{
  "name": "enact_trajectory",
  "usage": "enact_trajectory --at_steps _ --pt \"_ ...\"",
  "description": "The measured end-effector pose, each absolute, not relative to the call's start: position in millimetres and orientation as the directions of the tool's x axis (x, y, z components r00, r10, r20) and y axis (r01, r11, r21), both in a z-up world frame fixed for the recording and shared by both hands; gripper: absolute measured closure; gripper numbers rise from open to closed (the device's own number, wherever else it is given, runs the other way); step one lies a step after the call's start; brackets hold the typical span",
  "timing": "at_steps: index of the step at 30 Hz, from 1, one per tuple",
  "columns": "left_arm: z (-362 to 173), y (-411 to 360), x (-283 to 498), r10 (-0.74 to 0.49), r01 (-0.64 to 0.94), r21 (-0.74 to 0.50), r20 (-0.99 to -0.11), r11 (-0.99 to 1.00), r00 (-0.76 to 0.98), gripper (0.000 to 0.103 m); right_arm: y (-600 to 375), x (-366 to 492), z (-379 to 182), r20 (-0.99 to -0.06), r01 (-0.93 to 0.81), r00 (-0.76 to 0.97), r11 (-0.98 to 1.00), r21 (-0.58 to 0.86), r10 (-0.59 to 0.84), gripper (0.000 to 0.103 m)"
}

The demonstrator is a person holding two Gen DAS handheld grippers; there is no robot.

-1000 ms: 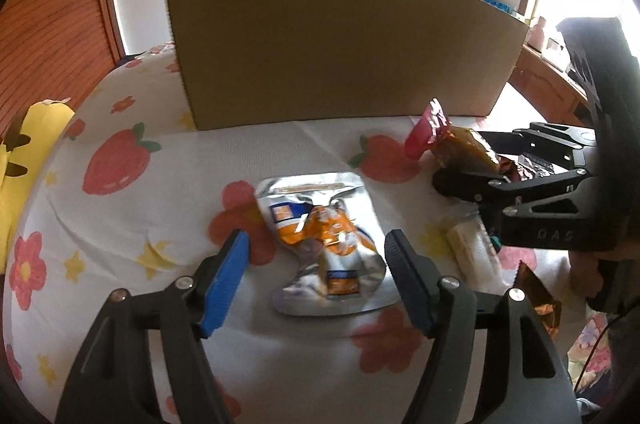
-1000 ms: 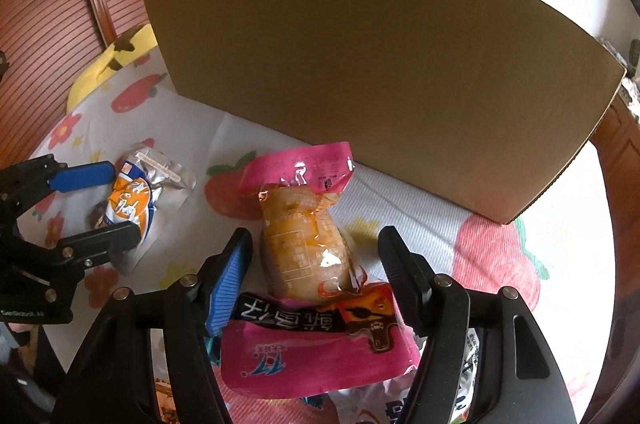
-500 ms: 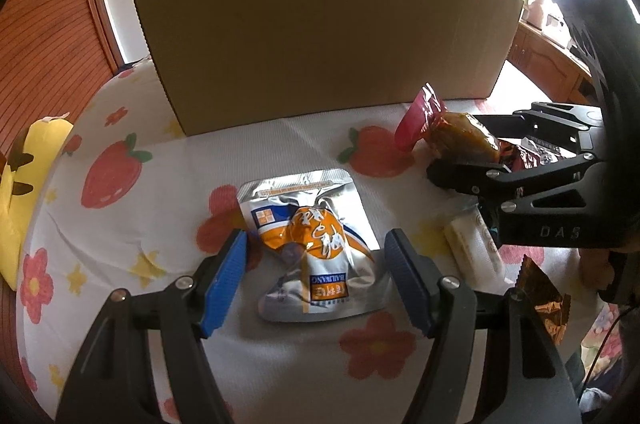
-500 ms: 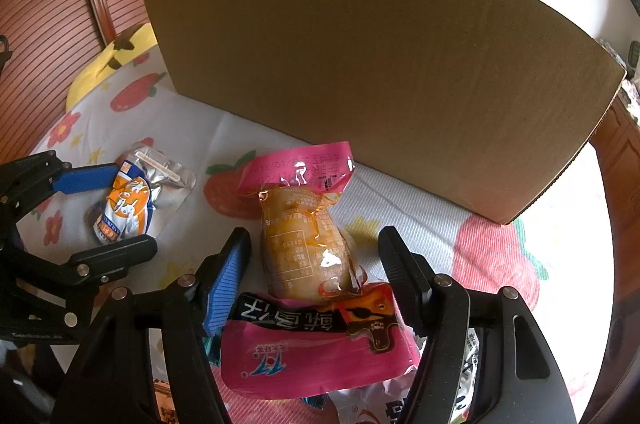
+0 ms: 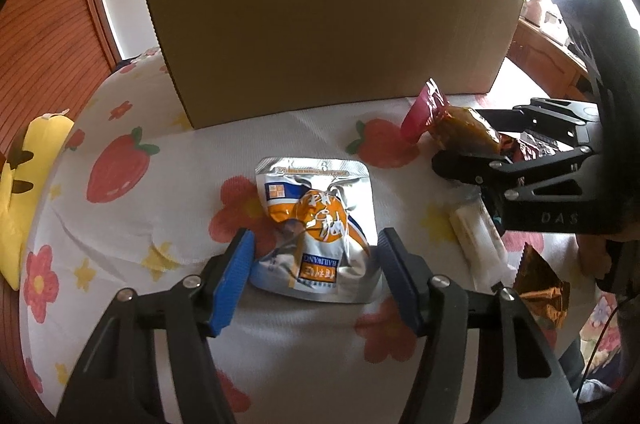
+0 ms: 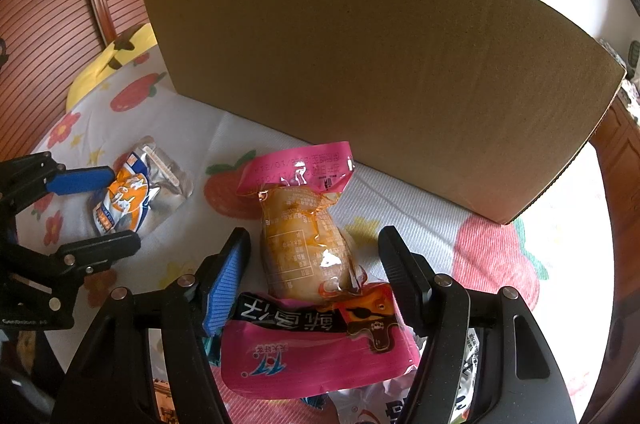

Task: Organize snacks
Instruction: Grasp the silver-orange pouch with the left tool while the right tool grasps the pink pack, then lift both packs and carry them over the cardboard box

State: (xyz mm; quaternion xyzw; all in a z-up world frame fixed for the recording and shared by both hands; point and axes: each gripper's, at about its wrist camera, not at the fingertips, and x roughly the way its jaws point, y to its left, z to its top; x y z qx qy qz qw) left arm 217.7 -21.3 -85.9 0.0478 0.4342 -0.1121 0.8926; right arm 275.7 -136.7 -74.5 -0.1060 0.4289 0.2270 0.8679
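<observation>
A silver, orange and blue snack pouch (image 5: 320, 224) lies flat on the strawberry-print cloth (image 5: 140, 208). My left gripper (image 5: 316, 280) is open, its blue pads on either side of the pouch's near end, not touching it. A clear snack pack with a pink top (image 6: 304, 232) lies between the open fingers of my right gripper (image 6: 316, 276). It also shows in the left wrist view (image 5: 460, 132). A pink and black packet (image 6: 316, 344) lies under the right gripper. A large cardboard box (image 6: 380, 72) stands behind the snacks.
A white wrapped bar (image 5: 476, 240) and a brown foil wrapper (image 5: 540, 288) lie at the right. A yellow plush toy (image 5: 20, 184) sits at the left edge. Wooden slatted panels (image 6: 48, 8) stand behind on the left.
My left gripper has moved forward, so its pads now flank the silver pouch's near end. The right gripper and its pink-topped pack have stayed put.
</observation>
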Motion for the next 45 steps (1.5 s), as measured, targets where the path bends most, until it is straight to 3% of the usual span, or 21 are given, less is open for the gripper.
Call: enact_trajectory --at_steps 6,8,11,12,37,39,43,45 --pt "-86.1 -22.6 220.2 -0.155 0.238 -0.011 -0.787 0.971 0.597 0.037 -136.9 275.8 -74.4 -0.793 -0.485 0.529 0.874 0.011 0.303 0.035" --pt "-86.2 -22.6 217.9 -0.163 0.248 -0.011 -0.782 0.969 0.602 0.041 -137.2 275.8 -74.4 -0.793 -0.485 0.529 0.874 0.011 0.303 0.035" --pt "-85.2 -23.5 214.5 -0.165 0.257 -0.005 -0.779 0.966 0.606 0.05 -137.8 275.9 -74.3 -0.793 -0.485 0.529 0.874 0.011 0.303 0.035" --pt "-81.6 -21.7 210.6 -0.163 0.257 0.003 -0.766 0.966 0.622 0.07 -138.0 275.9 -74.4 -0.793 -0.485 0.529 0.874 0.011 0.303 0.035" --pt "-42.1 -3.0 177.1 -0.179 0.23 -0.011 -0.667 0.973 0.723 0.07 -136.4 276.1 -74.9 -0.793 -0.485 0.529 0.875 0.01 0.302 0.035" --pt "-41.0 -0.7 176.3 -0.182 0.225 -0.021 -0.663 0.974 0.726 0.07 -135.6 275.8 -74.7 -0.791 -0.477 0.536 0.879 0.004 0.295 0.038" --pt "-39.1 3.4 173.8 -0.191 0.223 -0.035 -0.651 0.974 0.734 0.07 -140.3 277.0 -72.8 -0.785 -0.457 0.547 0.889 0.011 0.291 0.059" --pt "-38.2 3.5 171.3 -0.194 0.224 -0.037 -0.648 0.974 0.736 0.07 -140.5 277.7 -72.3 -0.785 -0.452 0.55 0.892 0.008 0.286 0.06"
